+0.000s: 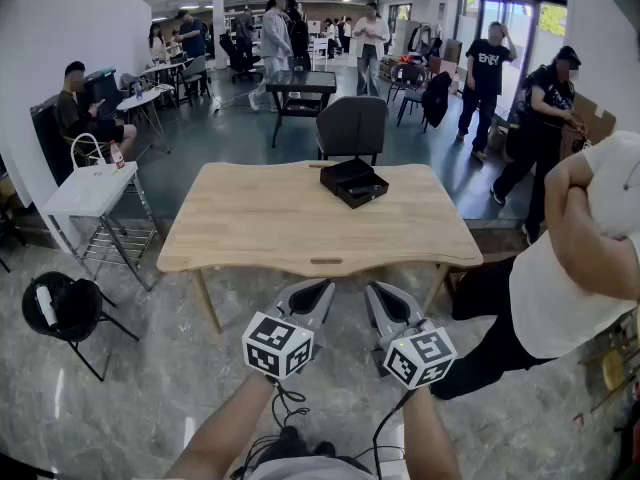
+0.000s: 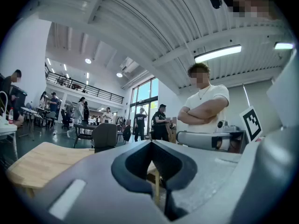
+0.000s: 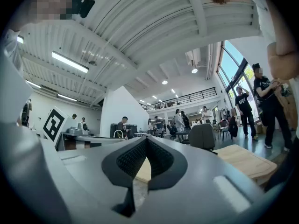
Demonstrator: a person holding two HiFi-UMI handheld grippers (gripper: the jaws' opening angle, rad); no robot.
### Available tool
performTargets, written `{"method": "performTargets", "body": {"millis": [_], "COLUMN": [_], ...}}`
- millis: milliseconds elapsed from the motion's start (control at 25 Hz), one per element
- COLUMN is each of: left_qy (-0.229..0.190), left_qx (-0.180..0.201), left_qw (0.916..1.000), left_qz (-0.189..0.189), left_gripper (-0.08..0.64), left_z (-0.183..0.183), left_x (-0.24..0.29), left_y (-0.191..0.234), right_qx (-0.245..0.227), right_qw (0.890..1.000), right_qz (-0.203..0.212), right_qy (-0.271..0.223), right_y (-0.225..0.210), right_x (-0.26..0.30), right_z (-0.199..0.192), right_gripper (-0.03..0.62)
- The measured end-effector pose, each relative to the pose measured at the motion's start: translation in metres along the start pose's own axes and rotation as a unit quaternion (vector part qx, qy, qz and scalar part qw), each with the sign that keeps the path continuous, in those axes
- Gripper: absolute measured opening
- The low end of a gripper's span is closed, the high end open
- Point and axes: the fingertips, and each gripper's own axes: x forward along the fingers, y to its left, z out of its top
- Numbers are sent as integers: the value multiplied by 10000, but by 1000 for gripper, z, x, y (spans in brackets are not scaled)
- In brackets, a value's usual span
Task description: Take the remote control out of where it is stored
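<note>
Left gripper (image 1: 320,290), right gripper (image 1: 376,295), jaws together

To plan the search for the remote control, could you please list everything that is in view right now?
table: one, light wood, centre.
box: one, black, on the table's far side.
chair: one, grey, behind the table.
side table: one, white, left.
stool: one, black, lower left.
bystander: one, white top, arms crossed, right.
people: several, mixed colours, far background.
remote control: none visible.
left gripper: one, grey, fingers shut, empty, before the table.
right gripper: one, grey, fingers shut, empty, beside the left.
</note>
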Motion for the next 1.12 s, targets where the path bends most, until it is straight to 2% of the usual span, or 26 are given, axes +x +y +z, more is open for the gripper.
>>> {"method": "performTargets", "body": {"millis": [680,1120], "left_qy": [46,101], "left_qx": [-1,12], "left_qw": [10000,9999], "left_qz": [27,122], "left_gripper": [2,2], "left_z": [0,-12], "left_x": [12,36], "left_y": [-5,-8], "right_qx": [94,140], "right_qw": [10000,9999], "right_qz": [-12,76], "right_qy": [-24,-29], "right_y": [-14,-41], "right_x": [-2,-1], "right_z": [3,-7], "right_gripper": [26,26]}}
